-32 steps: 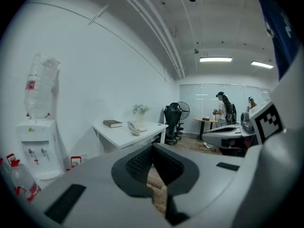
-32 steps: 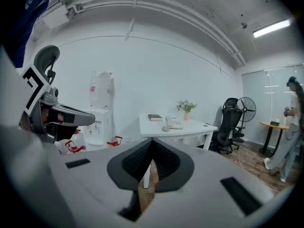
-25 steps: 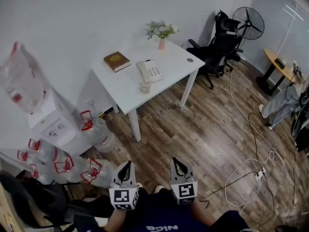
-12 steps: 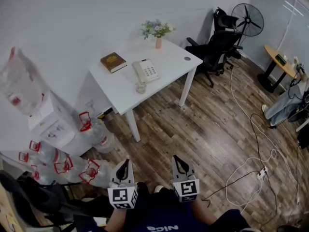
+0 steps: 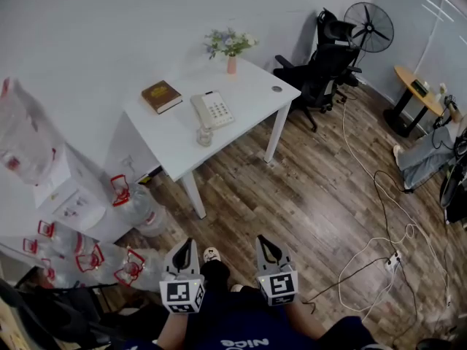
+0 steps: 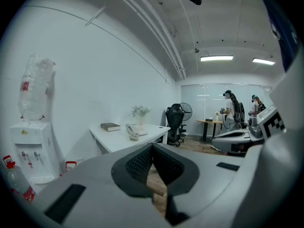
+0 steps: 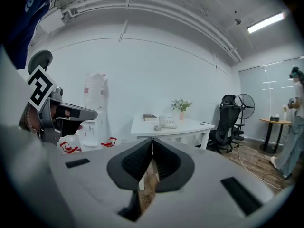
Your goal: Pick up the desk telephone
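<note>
On the desk [image 5: 252, 97] | telephone [image 5: 212, 109] further left in view than before

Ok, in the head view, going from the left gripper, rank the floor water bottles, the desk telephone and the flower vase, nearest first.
From the left gripper:
1. Water bottles, on the floor to its left.
2. Desk telephone, middle of the desk.
3. Flower vase, at the desk's back edge.
</note>
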### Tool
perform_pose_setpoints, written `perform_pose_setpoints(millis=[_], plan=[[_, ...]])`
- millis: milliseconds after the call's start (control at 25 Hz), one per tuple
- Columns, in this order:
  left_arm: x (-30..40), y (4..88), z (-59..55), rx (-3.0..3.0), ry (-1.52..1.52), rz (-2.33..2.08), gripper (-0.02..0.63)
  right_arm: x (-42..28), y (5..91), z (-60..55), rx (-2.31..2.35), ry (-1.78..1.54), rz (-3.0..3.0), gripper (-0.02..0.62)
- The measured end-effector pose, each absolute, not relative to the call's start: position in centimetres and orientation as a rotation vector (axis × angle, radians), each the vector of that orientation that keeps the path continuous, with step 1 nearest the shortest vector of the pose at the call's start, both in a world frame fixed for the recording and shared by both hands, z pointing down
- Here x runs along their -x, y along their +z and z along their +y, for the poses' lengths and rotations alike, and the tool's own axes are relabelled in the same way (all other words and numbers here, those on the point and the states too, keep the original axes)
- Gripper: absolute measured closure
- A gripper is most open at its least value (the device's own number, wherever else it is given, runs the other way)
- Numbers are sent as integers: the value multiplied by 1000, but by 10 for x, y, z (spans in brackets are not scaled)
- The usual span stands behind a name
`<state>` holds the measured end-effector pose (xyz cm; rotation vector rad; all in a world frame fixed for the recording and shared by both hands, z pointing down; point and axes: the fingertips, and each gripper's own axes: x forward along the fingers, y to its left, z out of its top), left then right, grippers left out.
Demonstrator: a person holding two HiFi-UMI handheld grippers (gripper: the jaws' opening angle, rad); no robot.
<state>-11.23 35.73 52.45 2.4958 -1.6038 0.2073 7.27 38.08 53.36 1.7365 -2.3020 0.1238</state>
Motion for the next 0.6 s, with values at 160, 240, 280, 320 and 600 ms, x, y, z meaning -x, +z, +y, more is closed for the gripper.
perform_pose_setpoints(millis=[160,240,280,320,600], plan=[[115,529,322,-2481,200,-1595,589,-74,535,352,-1735,129,-2281,572],[116,526,299,-2484,180,-1591,589,-72,534,332,-1726,125,-2275,572],[118,525,287,-2485,171,-1592,589,-71,535,321,-1722,122,-2274,572],[119,525,276,-2483,167,-1594,589,-70,535,309,-1719,121,-2272,572],[137,532,205,-2447,159,-1598,589,-53,535,233,-1680,128,-2271,572]])
